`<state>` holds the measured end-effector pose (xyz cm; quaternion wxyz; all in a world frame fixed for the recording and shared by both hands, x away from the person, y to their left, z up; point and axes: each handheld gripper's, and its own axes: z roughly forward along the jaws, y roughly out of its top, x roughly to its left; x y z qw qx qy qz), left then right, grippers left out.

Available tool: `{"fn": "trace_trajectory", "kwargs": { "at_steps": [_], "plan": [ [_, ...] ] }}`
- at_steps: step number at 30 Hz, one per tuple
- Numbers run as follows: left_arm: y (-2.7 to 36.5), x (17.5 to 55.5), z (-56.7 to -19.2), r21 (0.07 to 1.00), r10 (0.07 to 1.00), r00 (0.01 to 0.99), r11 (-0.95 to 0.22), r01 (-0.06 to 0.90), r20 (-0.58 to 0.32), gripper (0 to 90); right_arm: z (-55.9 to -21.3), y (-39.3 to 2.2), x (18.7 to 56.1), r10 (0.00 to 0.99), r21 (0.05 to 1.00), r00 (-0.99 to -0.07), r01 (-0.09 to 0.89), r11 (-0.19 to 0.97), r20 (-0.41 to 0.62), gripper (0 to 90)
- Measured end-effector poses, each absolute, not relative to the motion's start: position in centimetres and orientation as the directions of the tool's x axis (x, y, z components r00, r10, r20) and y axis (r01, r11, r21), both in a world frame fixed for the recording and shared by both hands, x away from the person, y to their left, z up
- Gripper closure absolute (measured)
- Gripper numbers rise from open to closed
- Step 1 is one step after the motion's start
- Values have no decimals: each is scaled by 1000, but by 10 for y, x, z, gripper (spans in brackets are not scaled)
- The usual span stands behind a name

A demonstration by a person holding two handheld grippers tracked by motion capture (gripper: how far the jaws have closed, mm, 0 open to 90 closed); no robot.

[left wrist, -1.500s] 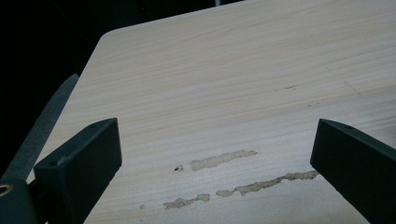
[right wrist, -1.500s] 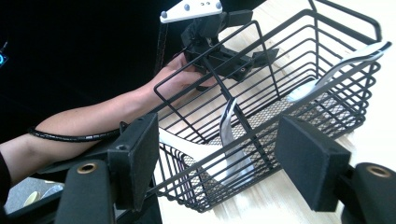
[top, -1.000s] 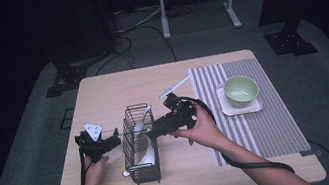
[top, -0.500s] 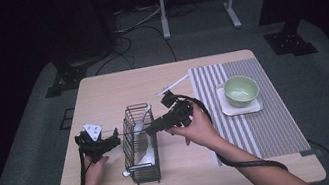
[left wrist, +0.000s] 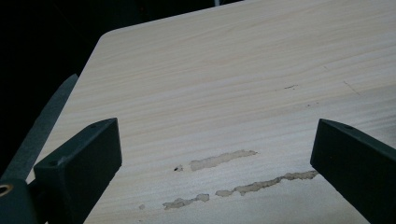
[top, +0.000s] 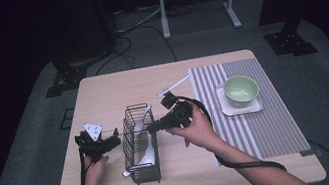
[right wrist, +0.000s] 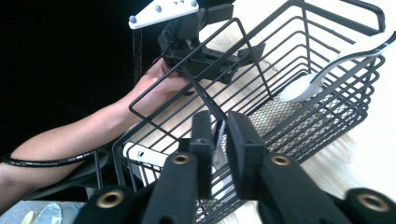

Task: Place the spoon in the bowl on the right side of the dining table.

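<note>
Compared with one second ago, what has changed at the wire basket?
The right tool has just been closing its jaws on a thin white piece at the wire basket. Neither hand shifted; the left tool stays open beside the basket, and the green bowl is unmoved.

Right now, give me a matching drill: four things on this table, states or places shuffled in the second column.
1. green bowl
2. left gripper
3. right gripper
4. wire basket

A. open, over bare table
B. holds white spoons
C. on the striped mat
D. shut on a thin white handle

Pairs: 1-C, 2-A, 3-D, 4-B.

Note: the right gripper's jaws have just been closing, with the handle between them.
</note>
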<state>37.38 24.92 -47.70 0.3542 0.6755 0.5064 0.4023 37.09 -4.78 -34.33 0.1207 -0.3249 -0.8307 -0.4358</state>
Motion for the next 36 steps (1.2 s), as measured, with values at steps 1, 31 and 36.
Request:
{"fn": "trace_trajectory", "kwargs": {
  "at_steps": [1, 31, 36],
  "plan": [
    [249, 374, -477, 886, 969, 163, -237, 399, 185, 10, -343, -49, 370, 435, 649, -761, 643, 407, 481, 825],
    [249, 374, -477, 885, 968, 164, -242, 398, 191, 10, -331, -68, 369, 322, 642, -693, 720, 262, 645, 857],
    [249, 374, -477, 885, 968, 164, -241, 398, 189, 10, -327, -72, 369, 312, 648, -693, 720, 247, 650, 857]
  ]
}}
